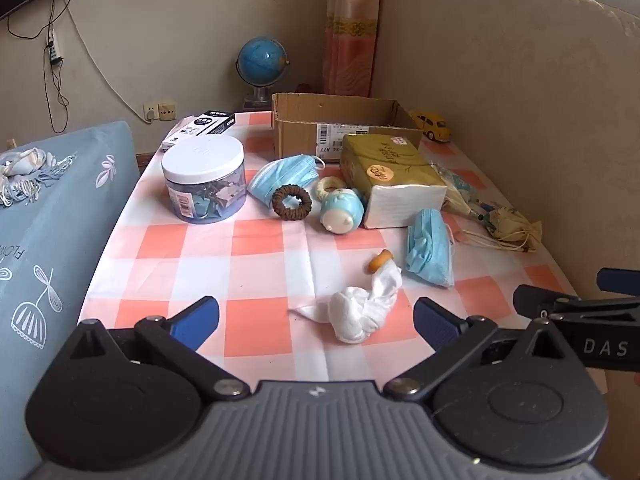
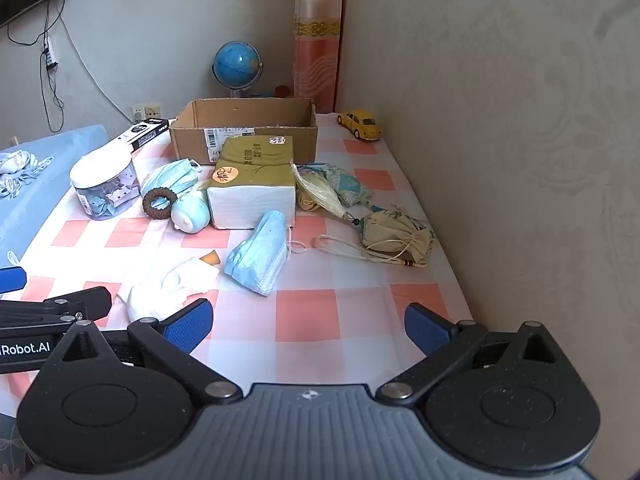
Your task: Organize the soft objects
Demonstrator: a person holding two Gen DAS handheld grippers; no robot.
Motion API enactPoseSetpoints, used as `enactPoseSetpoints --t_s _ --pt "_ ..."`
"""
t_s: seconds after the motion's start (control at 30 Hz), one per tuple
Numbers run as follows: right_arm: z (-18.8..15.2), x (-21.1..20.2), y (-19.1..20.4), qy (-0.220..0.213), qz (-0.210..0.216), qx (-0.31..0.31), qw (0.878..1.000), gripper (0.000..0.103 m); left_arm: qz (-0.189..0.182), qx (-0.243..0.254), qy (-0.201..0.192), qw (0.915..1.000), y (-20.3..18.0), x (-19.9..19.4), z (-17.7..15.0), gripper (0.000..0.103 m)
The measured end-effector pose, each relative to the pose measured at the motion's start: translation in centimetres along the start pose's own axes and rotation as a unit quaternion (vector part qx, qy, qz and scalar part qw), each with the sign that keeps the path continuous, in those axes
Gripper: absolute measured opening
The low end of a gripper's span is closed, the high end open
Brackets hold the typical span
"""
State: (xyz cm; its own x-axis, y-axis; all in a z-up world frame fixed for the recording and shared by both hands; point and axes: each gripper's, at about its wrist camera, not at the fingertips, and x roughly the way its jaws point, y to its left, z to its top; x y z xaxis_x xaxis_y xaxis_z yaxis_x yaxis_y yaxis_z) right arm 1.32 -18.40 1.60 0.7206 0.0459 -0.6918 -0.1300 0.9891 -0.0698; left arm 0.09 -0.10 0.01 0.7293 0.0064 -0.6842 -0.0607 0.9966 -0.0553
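On the checked tablecloth (image 1: 256,320) lie soft things: a white plush goose (image 1: 360,312) (image 2: 168,284) near the front, two blue face masks (image 1: 286,176) (image 1: 430,246) (image 2: 258,256), a brown hair tie (image 1: 292,203) (image 2: 160,203), a round blue-white plush toy (image 1: 342,216) (image 2: 191,213), a pack of tissues (image 1: 394,182) (image 2: 254,184) and cloth sachets with tassels (image 1: 512,228) (image 2: 396,236). An open cardboard box (image 1: 340,122) (image 2: 244,124) stands at the back. My left gripper (image 1: 316,322) is open just in front of the goose. My right gripper (image 2: 308,326) is open over bare cloth, near the mask.
A clear jar with a white lid (image 1: 204,180) (image 2: 104,188), a black-white carton (image 1: 202,126), a yellow toy car (image 1: 434,125) (image 2: 360,124) and a globe (image 1: 262,64) stand around. A wall (image 2: 500,160) bounds the right; a blue-covered bed (image 1: 48,220) lies left.
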Motion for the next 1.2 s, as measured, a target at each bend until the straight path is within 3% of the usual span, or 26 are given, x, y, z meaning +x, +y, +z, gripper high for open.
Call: enactPoseSetpoints --t_s 1.2 --pt "-0.01 -0.34 -0.27 -0.008 0.002 0.005 1.000 0.103 0.001 0.000 -0.010 0.9999 0.24 -0.36 -0.08 0.103"
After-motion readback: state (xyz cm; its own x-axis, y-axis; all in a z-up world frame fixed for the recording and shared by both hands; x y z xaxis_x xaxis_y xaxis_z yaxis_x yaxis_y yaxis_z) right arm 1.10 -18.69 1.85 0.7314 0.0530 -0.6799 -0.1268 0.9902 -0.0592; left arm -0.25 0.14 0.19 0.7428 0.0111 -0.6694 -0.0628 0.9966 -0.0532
